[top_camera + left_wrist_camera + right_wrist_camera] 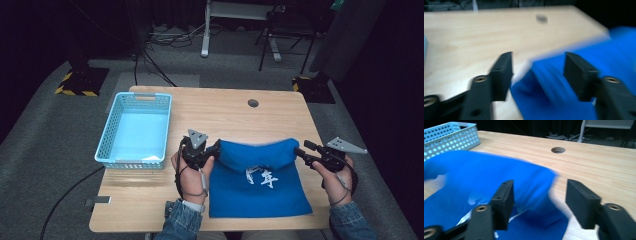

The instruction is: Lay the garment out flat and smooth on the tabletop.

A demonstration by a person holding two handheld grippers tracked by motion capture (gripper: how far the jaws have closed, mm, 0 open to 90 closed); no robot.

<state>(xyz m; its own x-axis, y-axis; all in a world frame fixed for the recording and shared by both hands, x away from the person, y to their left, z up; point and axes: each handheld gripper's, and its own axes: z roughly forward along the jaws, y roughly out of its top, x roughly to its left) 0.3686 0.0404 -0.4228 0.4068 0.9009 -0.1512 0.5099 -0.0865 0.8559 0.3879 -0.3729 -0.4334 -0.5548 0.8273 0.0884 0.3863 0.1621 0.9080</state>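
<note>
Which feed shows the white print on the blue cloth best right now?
The high view: the white print sits whole and unblocked mid blue cloth. The right gripper view catches only blurred white strokes low beside its open jaws. In the left gripper view the cloth is a motion-blurred blue mass between open jaws, no print discernible.

Ahead of the left hand-held gripper [537, 75], the blue cloth [564, 100] is smeared by motion blur, and so is the tabletop hole [541, 18] beyond. The cloth's white print [262, 176] is partly folded under, unreadable.
</note>
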